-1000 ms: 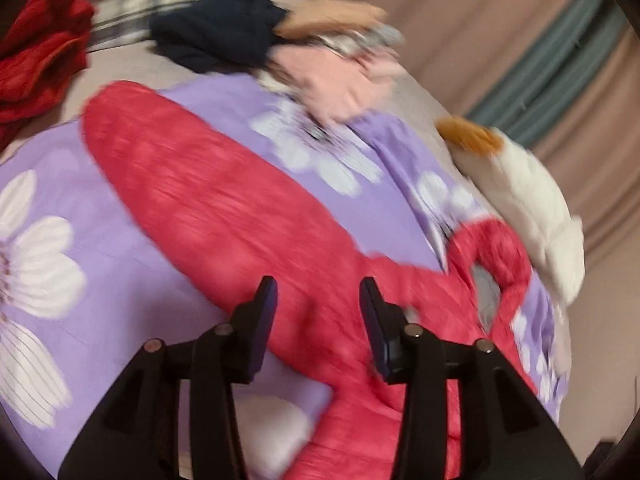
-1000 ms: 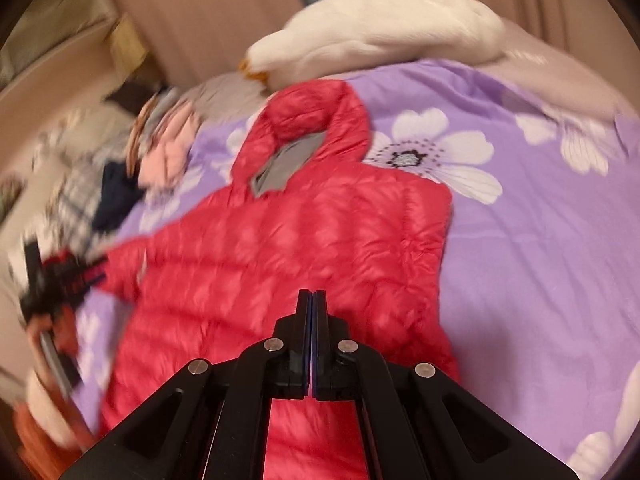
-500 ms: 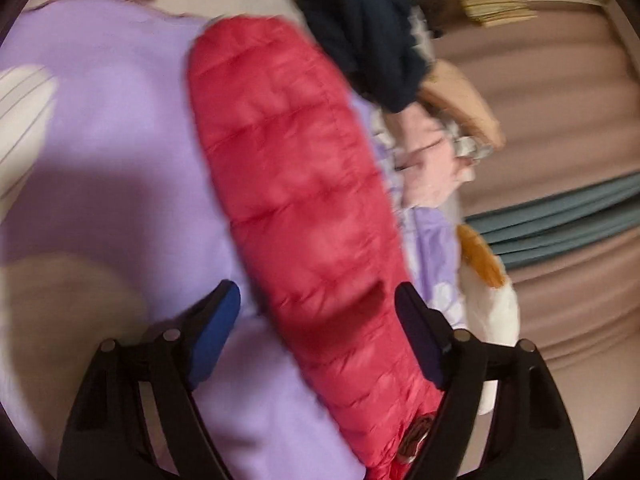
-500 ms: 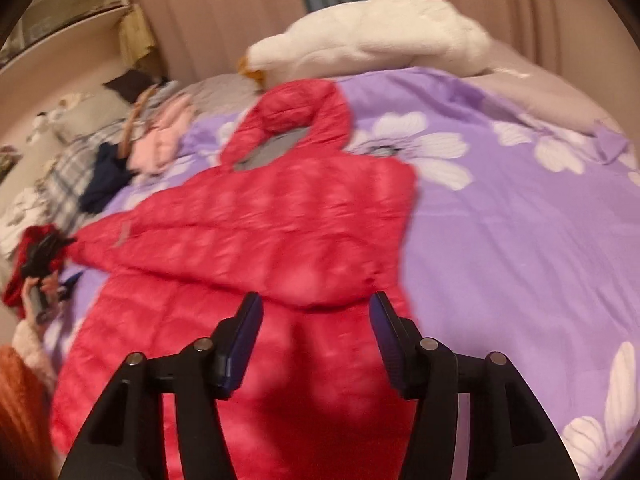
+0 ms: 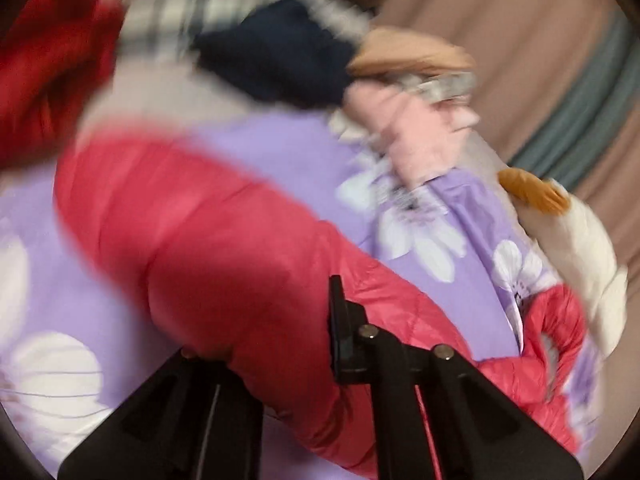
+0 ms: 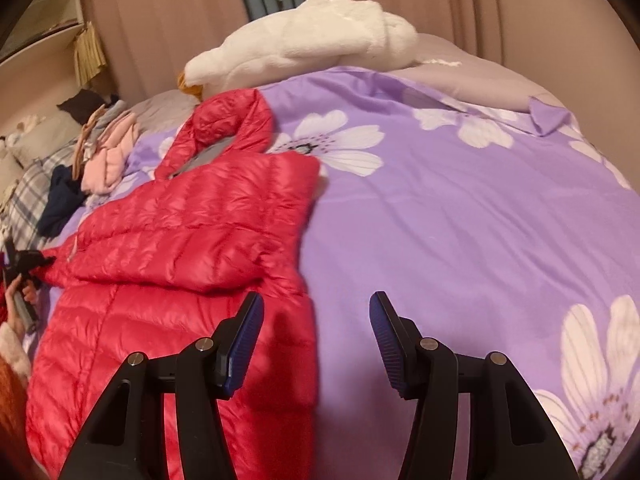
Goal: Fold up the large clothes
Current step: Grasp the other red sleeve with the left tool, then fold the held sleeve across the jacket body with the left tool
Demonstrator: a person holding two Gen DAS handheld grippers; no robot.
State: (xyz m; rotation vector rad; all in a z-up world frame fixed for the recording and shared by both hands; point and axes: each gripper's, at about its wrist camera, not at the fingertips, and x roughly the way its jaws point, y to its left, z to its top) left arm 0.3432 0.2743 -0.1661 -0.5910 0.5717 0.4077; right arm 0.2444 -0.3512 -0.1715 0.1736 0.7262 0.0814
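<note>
Left wrist view, blurred: the left gripper point(image 5: 280, 332) has its jaws closed on the sleeve point(image 5: 192, 216) of the red down jacket point(image 5: 400, 320), which stretches across the purple floral duvet point(image 5: 304, 160). Right wrist view: the right gripper point(image 6: 316, 340) hangs wide open and empty over the jacket's right edge, one sleeve folded across the chest. The puffy shell looks light, soft and slippery; a seam or cuff should give the firmest hold.
</note>
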